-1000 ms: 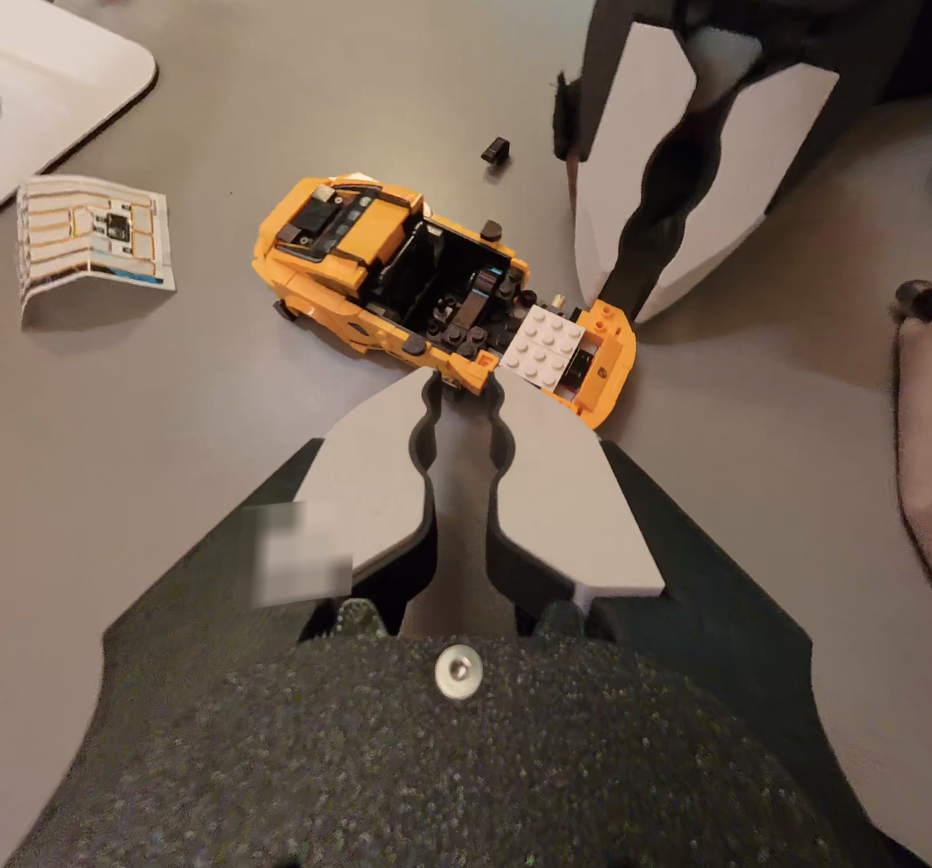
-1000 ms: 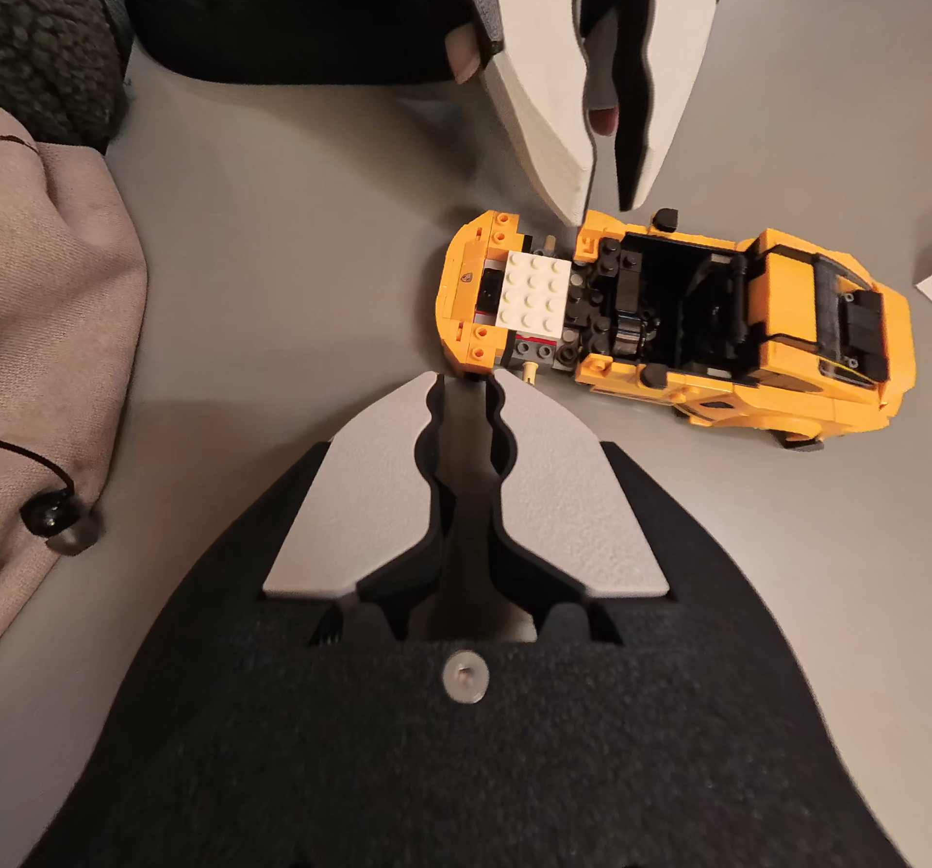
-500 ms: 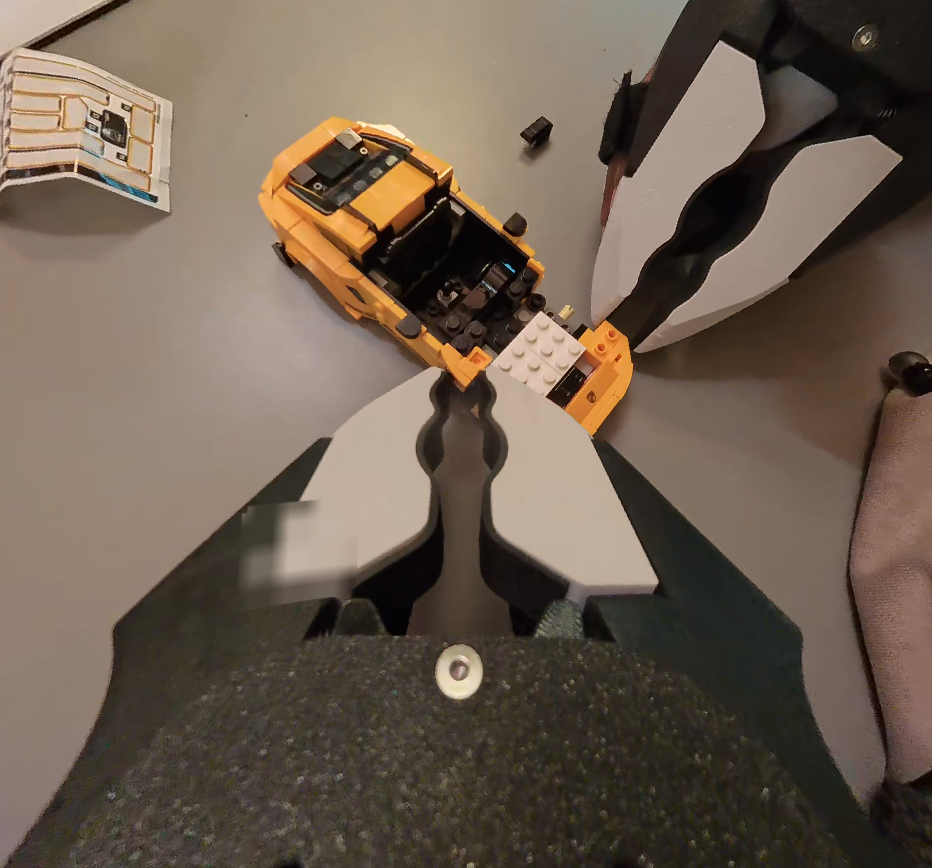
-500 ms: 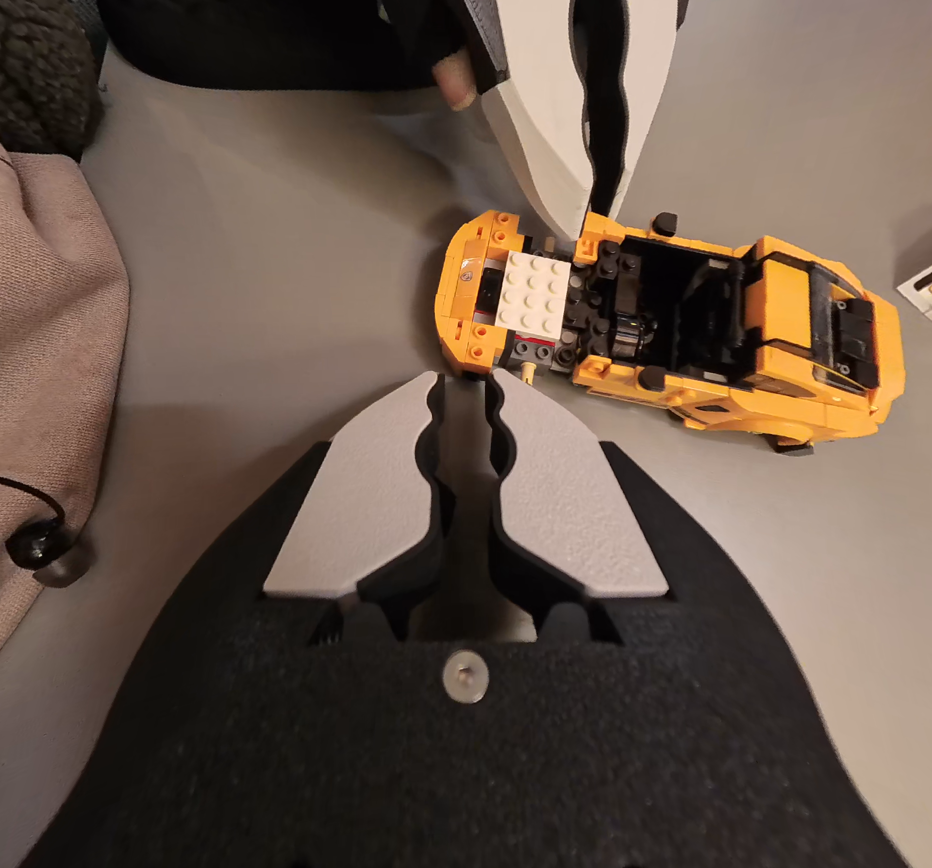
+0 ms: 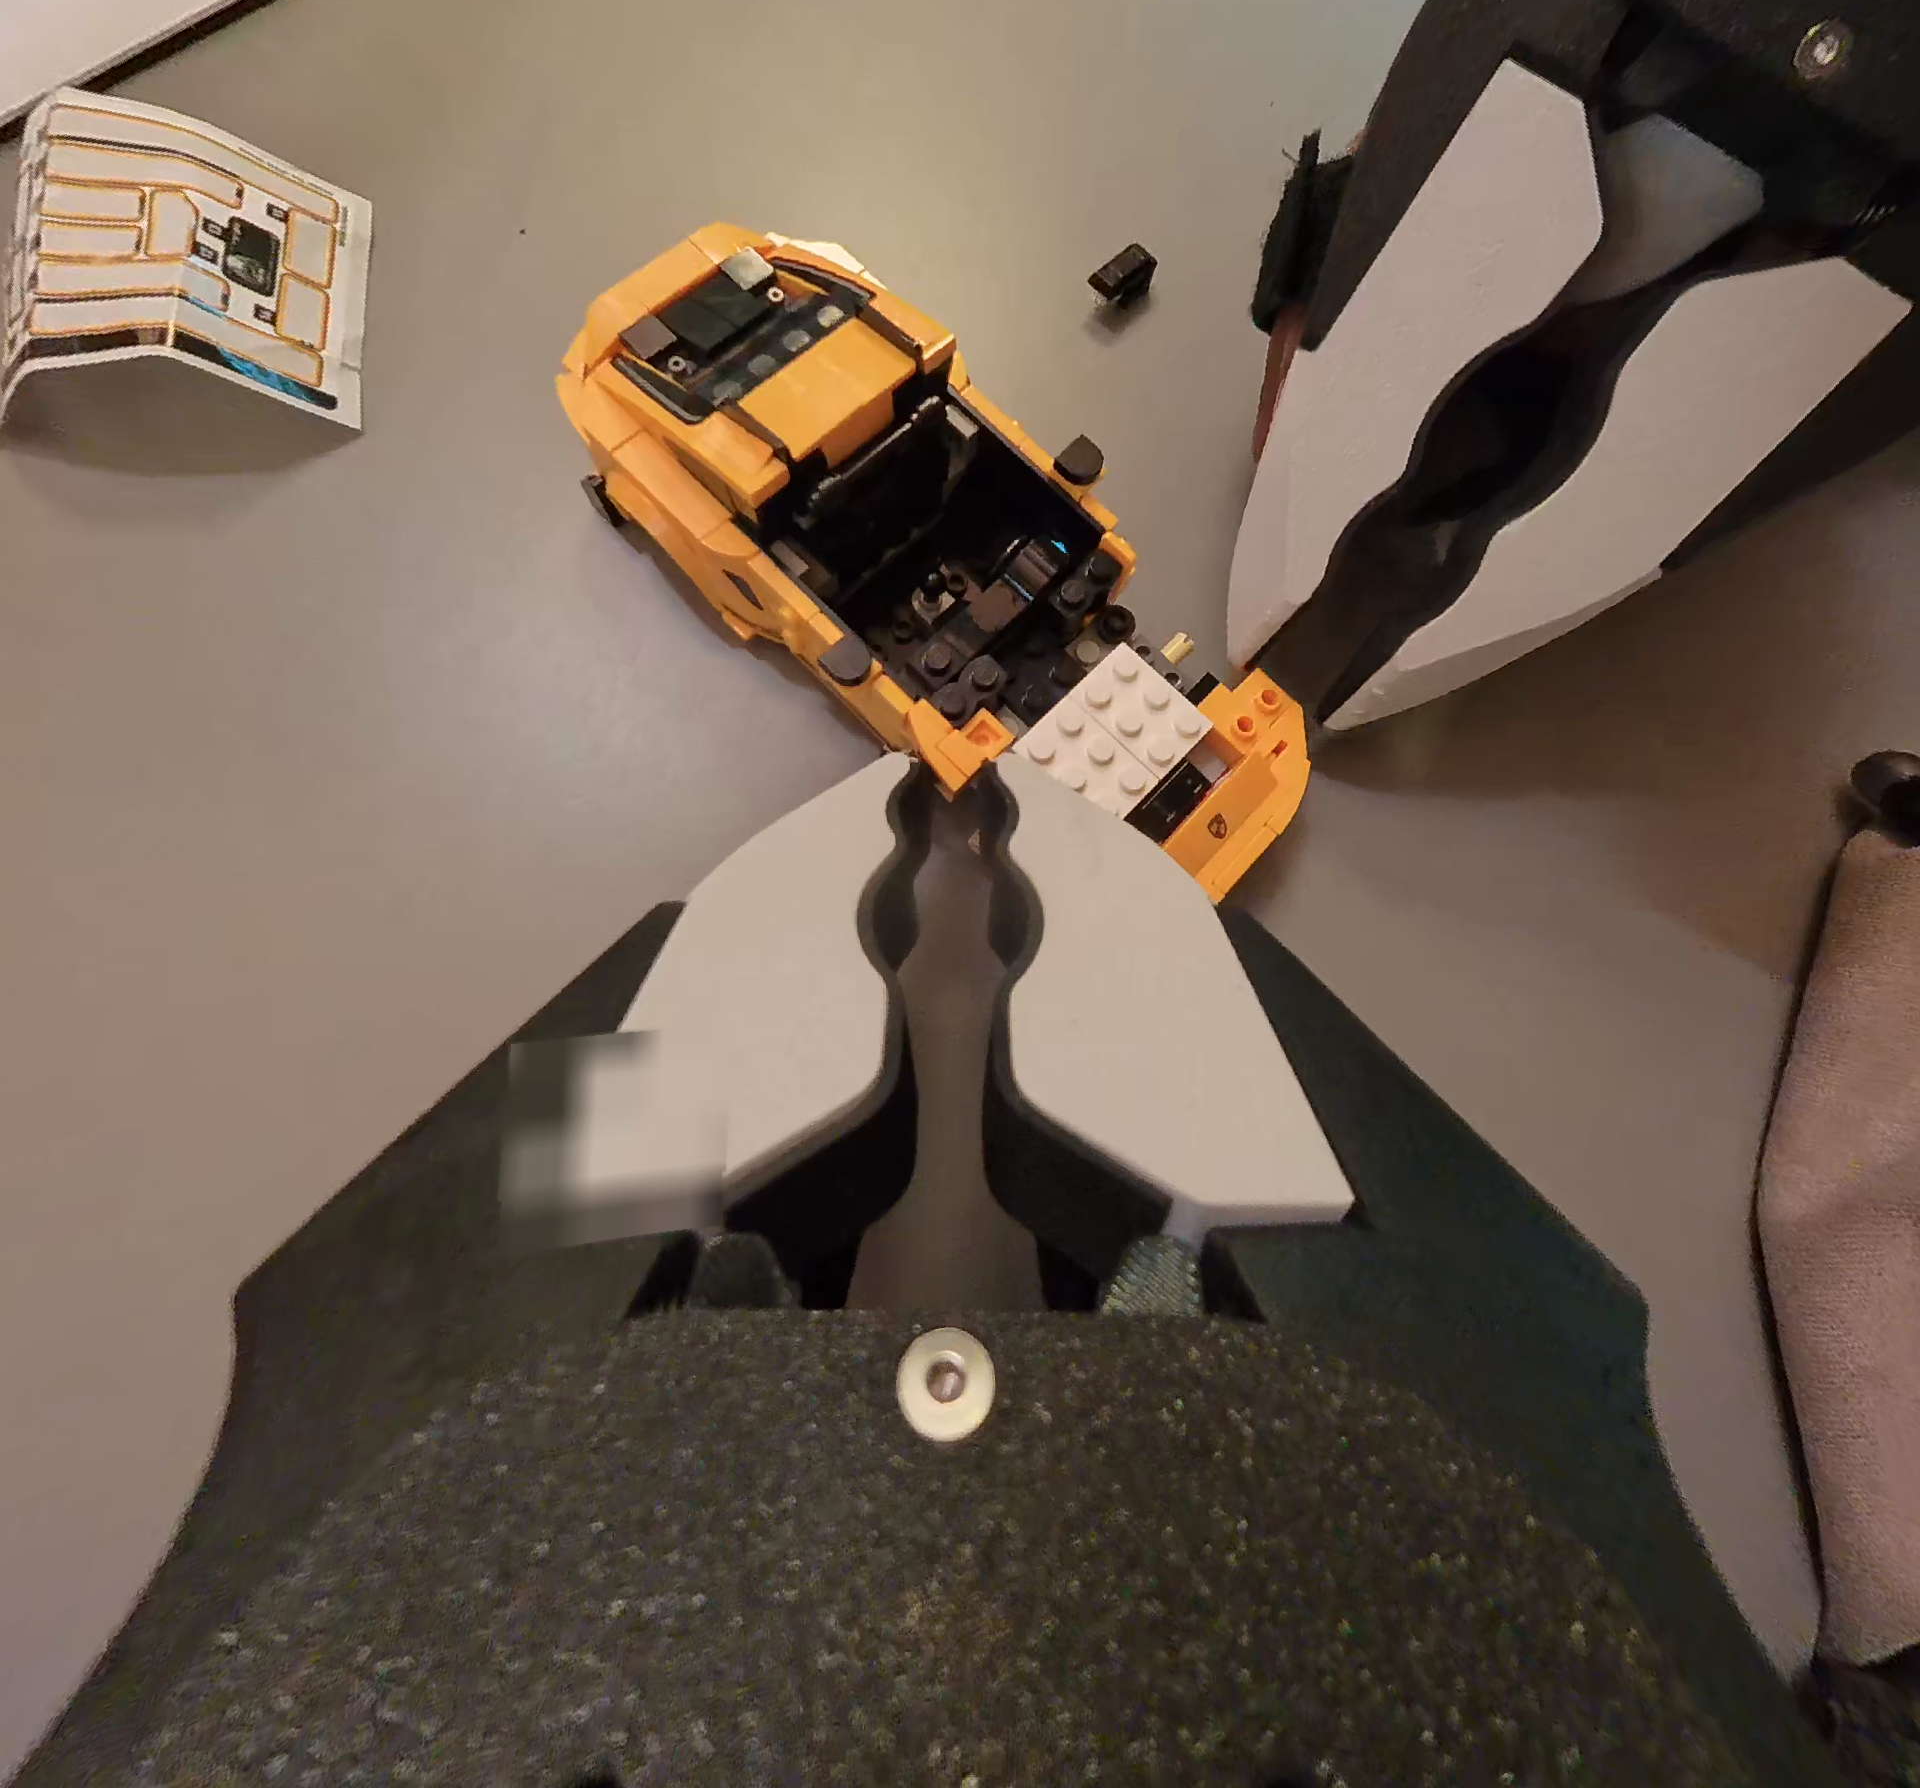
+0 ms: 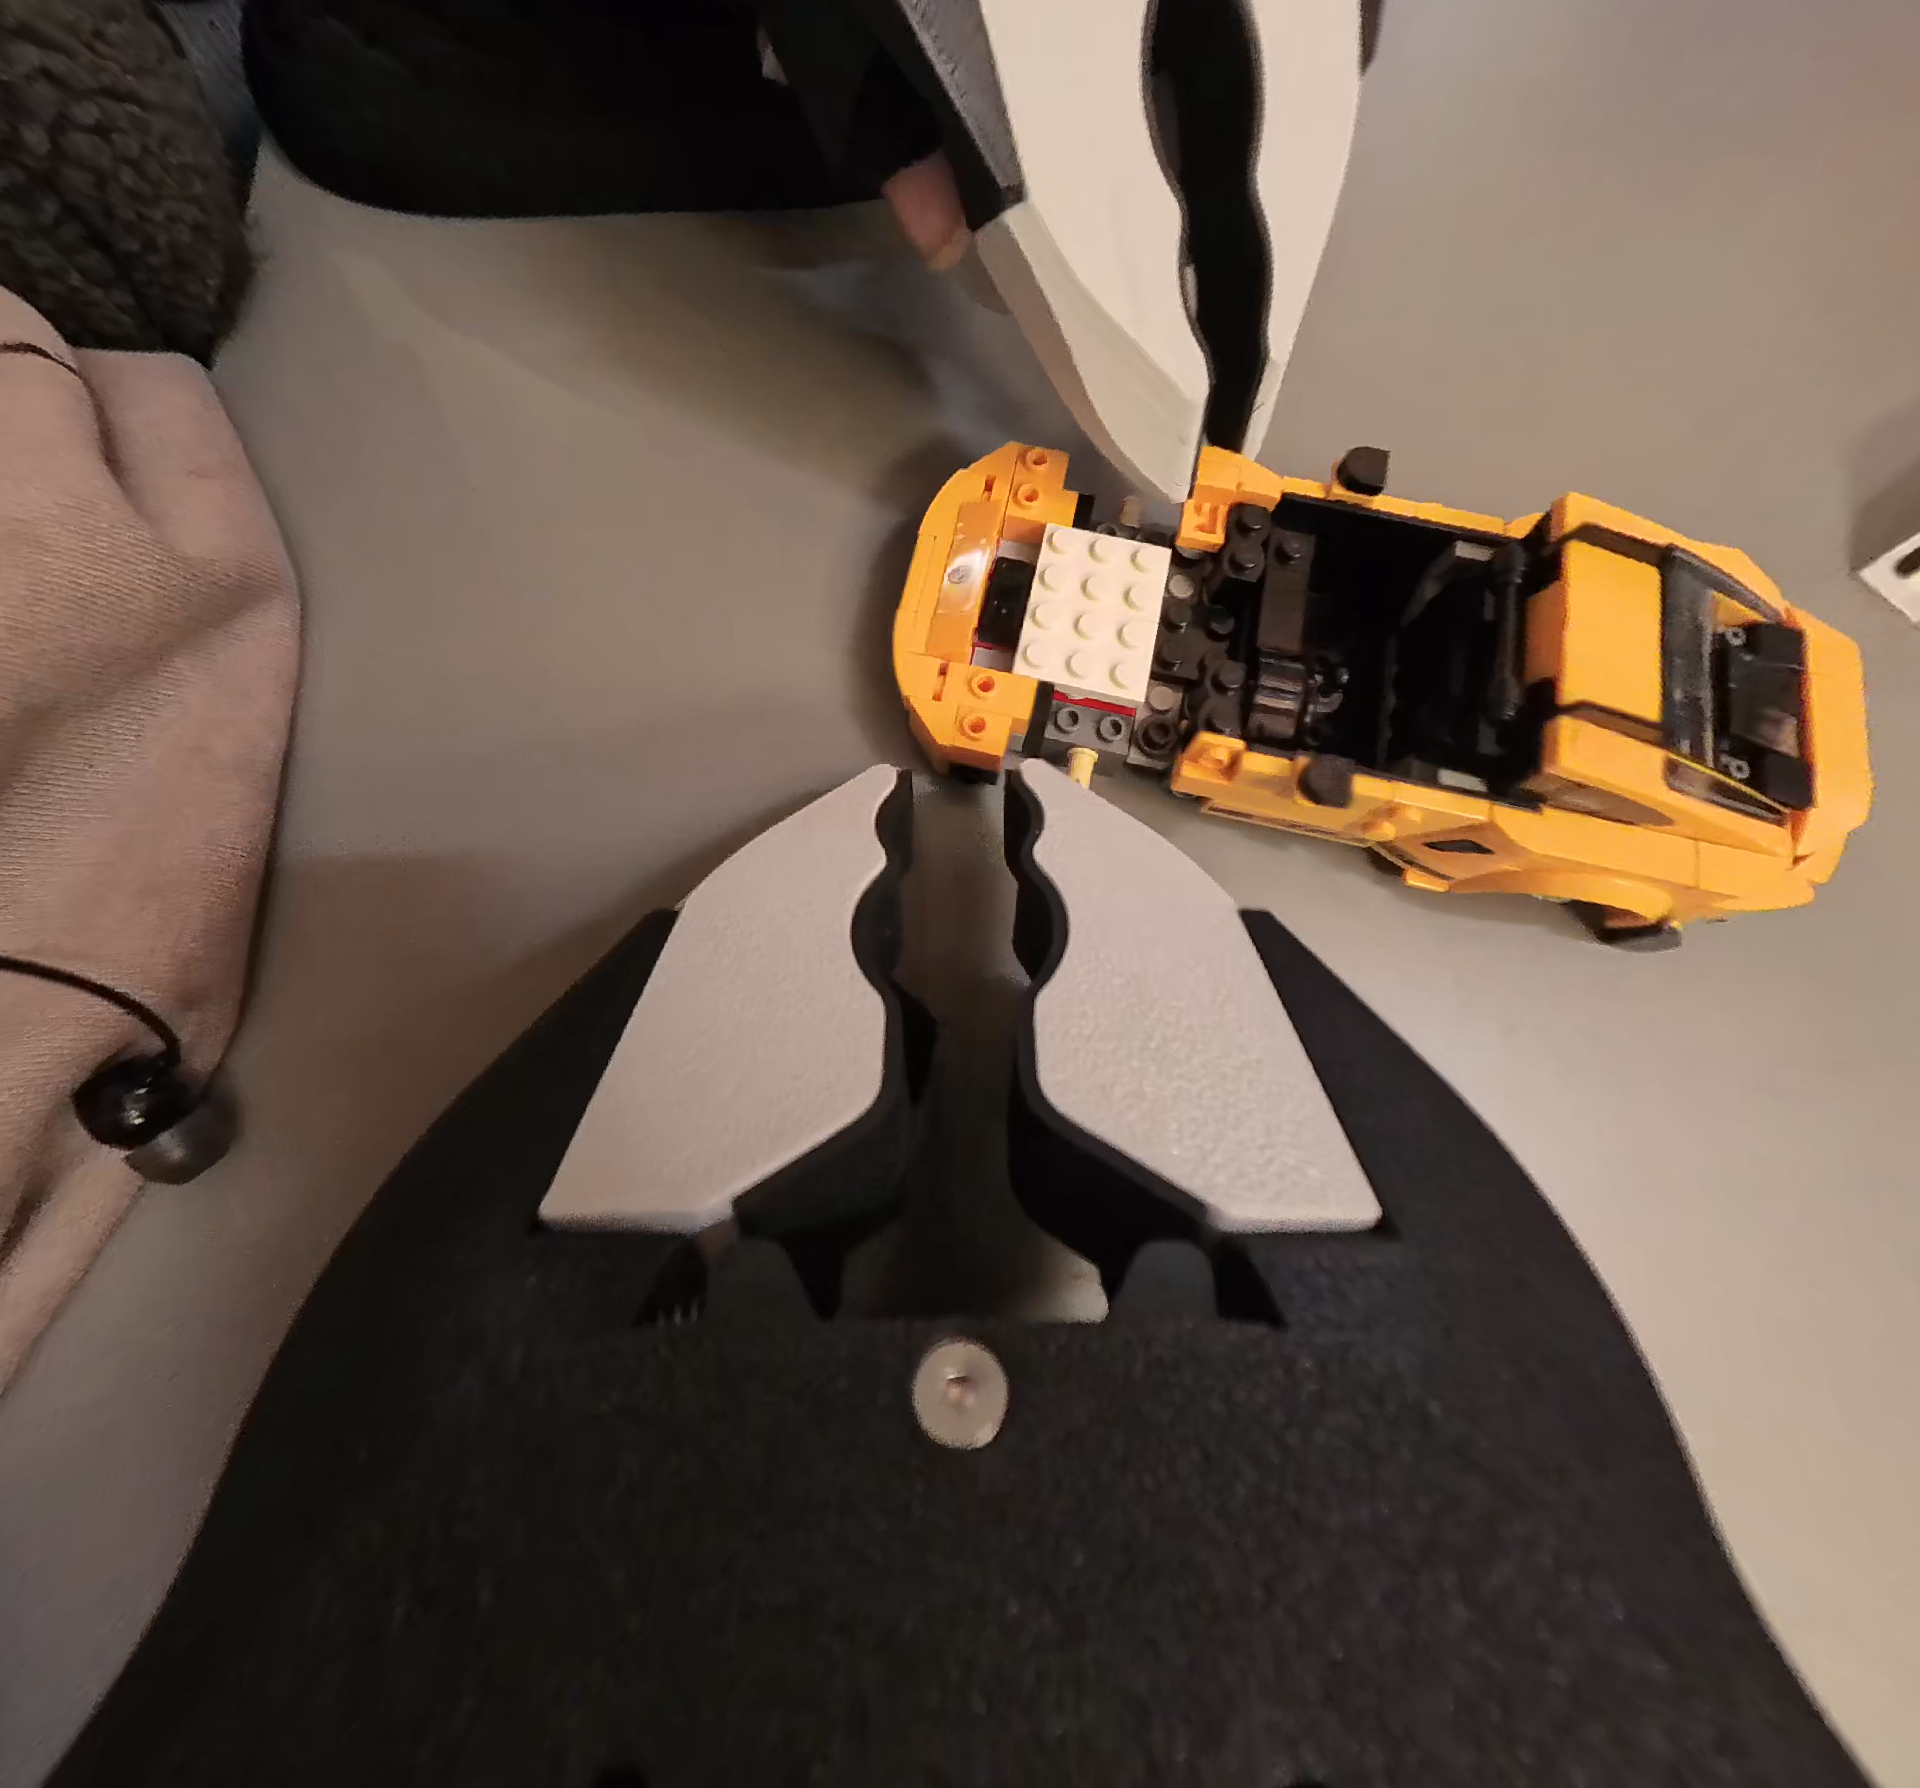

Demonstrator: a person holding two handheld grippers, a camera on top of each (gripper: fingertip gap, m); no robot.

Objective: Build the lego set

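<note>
Two grippers meet at your orange lego car point(image 5: 831, 491) on the grey table point(image 5: 312, 803). Left of the car lies a sticker sheet point(image 5: 187, 273). Your left gripper point(image 5: 951, 782) pinches the car's front side edge. Right of the car's nose, your right gripper point(image 6: 956, 782) rests slightly parted, gripping nothing.
</note>
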